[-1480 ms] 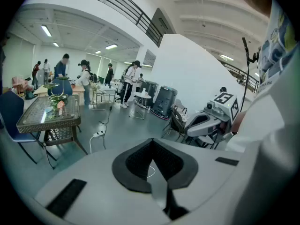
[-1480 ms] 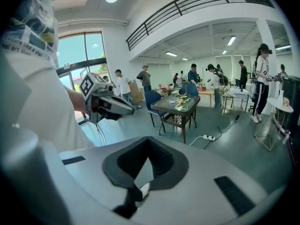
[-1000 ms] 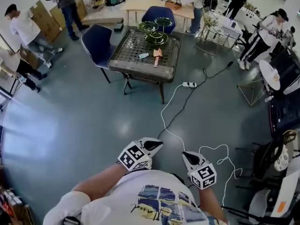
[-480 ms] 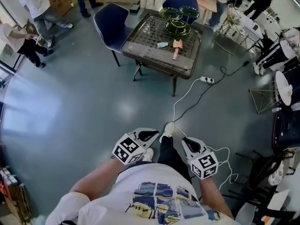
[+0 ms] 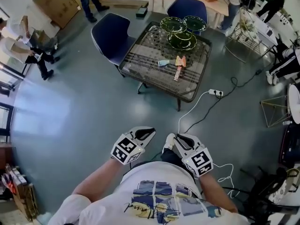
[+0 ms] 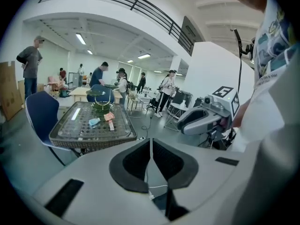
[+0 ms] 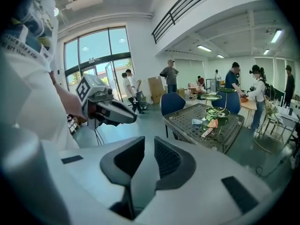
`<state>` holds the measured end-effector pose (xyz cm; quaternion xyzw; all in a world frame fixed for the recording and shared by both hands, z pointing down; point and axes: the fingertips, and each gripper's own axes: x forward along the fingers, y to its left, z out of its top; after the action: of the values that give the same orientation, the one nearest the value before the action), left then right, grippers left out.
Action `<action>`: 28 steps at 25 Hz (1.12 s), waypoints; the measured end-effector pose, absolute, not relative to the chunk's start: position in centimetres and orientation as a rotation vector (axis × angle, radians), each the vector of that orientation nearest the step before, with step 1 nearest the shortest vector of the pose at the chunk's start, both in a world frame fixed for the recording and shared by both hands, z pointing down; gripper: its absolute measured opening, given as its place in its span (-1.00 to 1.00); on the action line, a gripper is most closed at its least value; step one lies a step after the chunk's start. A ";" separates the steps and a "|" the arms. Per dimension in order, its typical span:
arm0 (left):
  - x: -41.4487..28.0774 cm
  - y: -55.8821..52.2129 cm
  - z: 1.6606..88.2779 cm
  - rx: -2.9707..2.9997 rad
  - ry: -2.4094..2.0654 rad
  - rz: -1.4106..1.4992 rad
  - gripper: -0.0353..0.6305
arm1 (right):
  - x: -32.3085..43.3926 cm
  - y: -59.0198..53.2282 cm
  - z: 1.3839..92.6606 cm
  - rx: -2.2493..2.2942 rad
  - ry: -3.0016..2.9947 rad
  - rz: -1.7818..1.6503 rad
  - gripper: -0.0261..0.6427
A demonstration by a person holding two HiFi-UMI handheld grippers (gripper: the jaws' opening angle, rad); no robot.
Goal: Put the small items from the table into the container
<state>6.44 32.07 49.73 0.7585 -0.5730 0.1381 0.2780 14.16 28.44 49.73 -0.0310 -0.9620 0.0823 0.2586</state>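
Table (image 5: 145, 60) sits nearer in the head view than a second back, so the approach is under way. Left gripper (image 5: 146, 134) is clenched on nothing; right gripper (image 5: 179, 138) jaws are opening, nothing between them. Both are well short of the table. Small items — blue packet (image 5: 163, 63), orange packet (image 5: 180, 61) — lie mid-table, just before the green tiered dish (image 5: 182, 41). They look light, thin, likely crinkly; I'd pinch across a short edge, low to the mesh top.
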 end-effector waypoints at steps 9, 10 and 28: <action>-1.1 17.8 48.8 2.009 -1.640 0.438 -0.86 | 10.9 15.5 49.7 -0.047 -2.604 0.219 -0.66; -2.1 16.7 49.1 2.004 -1.638 0.448 -0.83 | 10.4 14.6 49.7 -0.037 -2.606 0.217 -0.65; -20.4 -3.3 67.9 2.054 -1.202 1.023 -0.44 | -1.2 1.0 51.1 0.509 -2.459 0.455 -0.61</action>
<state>-20.42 -3.29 67.91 0.7630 -0.4464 0.3801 0.2720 -1.23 0.96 51.14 0.1910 -0.9219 0.1708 0.2907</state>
